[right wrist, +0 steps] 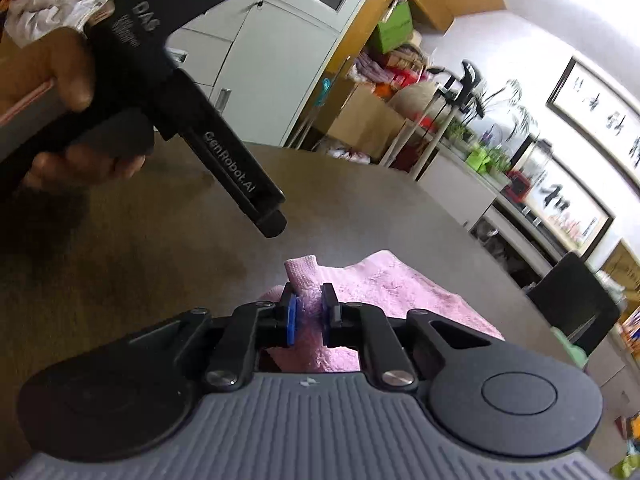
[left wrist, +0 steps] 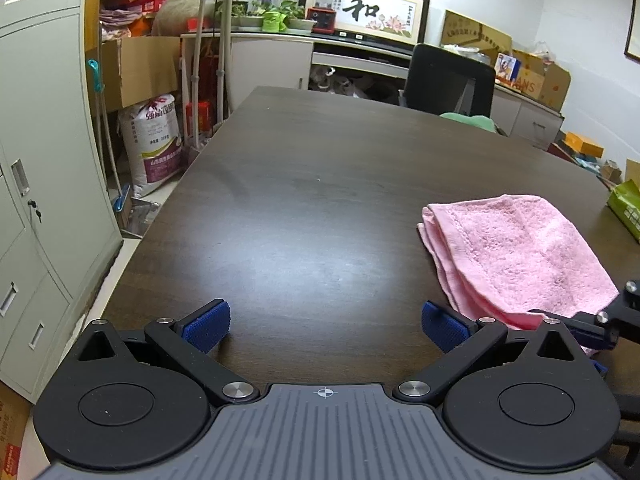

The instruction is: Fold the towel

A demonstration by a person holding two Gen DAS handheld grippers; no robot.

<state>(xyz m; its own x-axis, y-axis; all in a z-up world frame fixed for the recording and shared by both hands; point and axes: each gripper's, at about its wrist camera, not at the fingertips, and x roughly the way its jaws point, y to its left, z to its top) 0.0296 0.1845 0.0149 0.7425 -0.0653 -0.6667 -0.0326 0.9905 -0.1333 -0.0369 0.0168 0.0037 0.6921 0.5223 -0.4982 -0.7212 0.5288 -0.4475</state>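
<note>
A pink towel (left wrist: 520,256) lies folded in several layers on the dark wooden table (left wrist: 304,208), at the right in the left wrist view. My left gripper (left wrist: 325,326) is open and empty, low over the bare table to the left of the towel. My right gripper (right wrist: 309,314) is shut on a near corner of the towel (right wrist: 400,284), with a pinch of cloth sticking up between its blue pads. In the right wrist view the left gripper's body (right wrist: 224,160) is held by a hand at the upper left. The right gripper's fingers (left wrist: 588,328) show at the towel's near edge.
A black office chair (left wrist: 448,78) and a green cushion (left wrist: 472,120) stand at the table's far side. A green packet (left wrist: 626,208) lies at the right edge. Grey cabinets (left wrist: 44,160), a sack (left wrist: 152,140), boxes and a tripod stand to the left.
</note>
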